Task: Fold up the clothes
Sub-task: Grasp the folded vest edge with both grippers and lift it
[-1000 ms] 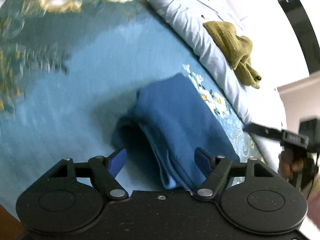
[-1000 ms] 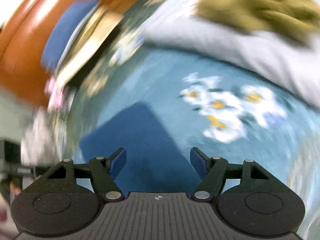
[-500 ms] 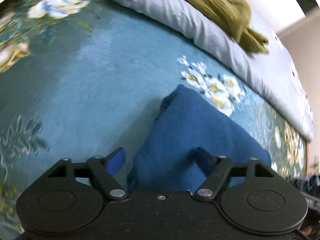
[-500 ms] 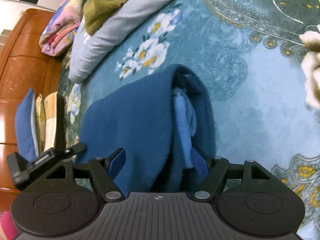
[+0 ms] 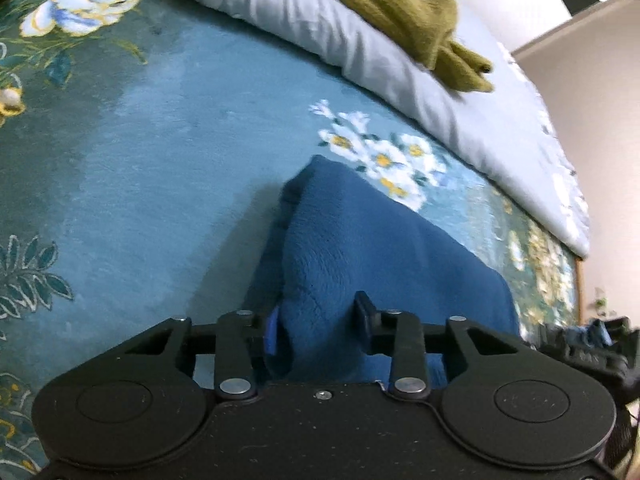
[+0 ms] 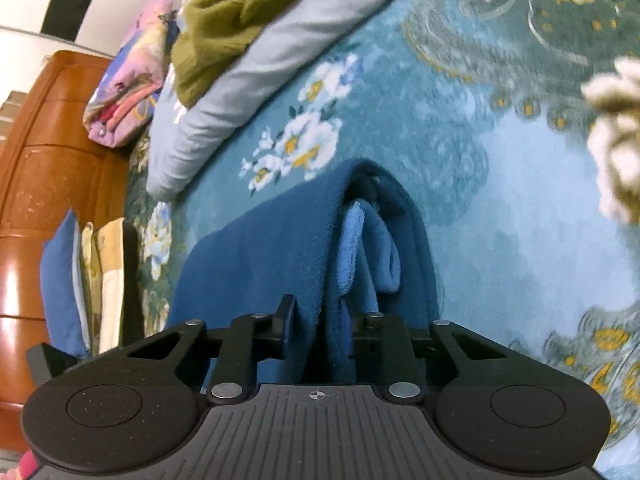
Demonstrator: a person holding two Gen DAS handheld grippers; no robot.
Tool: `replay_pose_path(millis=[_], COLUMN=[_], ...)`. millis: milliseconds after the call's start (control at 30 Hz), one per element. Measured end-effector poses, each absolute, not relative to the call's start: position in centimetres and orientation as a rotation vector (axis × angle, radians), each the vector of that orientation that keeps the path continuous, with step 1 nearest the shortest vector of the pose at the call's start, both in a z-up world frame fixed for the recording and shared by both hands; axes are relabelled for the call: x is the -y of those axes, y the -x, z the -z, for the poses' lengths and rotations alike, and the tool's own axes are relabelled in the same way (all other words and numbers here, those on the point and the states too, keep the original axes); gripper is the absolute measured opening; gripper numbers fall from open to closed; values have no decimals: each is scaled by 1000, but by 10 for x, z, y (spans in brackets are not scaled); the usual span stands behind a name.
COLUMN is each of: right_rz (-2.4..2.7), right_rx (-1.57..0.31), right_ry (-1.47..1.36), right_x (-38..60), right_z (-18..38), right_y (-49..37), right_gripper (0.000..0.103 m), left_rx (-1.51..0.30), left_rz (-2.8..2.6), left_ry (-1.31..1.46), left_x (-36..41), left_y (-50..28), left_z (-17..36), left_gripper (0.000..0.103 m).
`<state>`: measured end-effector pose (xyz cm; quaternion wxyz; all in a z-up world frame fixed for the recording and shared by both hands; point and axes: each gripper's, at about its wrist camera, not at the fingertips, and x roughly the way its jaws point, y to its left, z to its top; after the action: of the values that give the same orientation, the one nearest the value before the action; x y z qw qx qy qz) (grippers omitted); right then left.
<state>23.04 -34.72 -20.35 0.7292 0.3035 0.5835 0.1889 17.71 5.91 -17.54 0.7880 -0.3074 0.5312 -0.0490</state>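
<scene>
1. I see a teal floral bed cover [image 5: 152, 152] filling most of both wrist views, patterned with white and yellow flowers.
2. A grey quilt [image 5: 400, 68] lies bunched along the far side of that cover, running diagonally across the left view and into the upper left of the right view.
3. An orange-brown wooden headboard [image 6: 44, 168] stands at the left edge of the right view, with a pink patterned pillow [image 6: 128, 80] against it.
4. The blue fleece garment [image 5: 360, 248] lies folded on the cover just in front of both grippers; from the right I see its lighter blue inner layers at the open edge.
5. An olive green garment [image 5: 408, 16] sits crumpled on top of the quilt, well apart from the blue one.
6. My left gripper [image 5: 316, 320] is closing narrow, with one end of the blue fleece bunched between its fingers.
7. My right gripper [image 6: 320, 320] is closing narrow too, pinching the layered edge at the other end.
</scene>
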Motion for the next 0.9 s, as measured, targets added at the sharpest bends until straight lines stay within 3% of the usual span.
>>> replay_pose_path(millis=[233, 433, 900], right_rz=[-401, -349, -357], right_rx=[-1351, -1411, -1421], right_ry=[-520, -524, -479], right_x=[340, 340, 340], right_z=[212, 236, 233], right_y=[-236, -228, -231], right_gripper=[19, 21, 26], left_rx=[-1203, -1251, -1271], left_rz=[111, 63, 46], left_ry=[625, 684, 674], left_x=[-47, -53, -52], left_y=[-166, -159, -164], left_z=[190, 223, 222], left_gripper=[31, 40, 45])
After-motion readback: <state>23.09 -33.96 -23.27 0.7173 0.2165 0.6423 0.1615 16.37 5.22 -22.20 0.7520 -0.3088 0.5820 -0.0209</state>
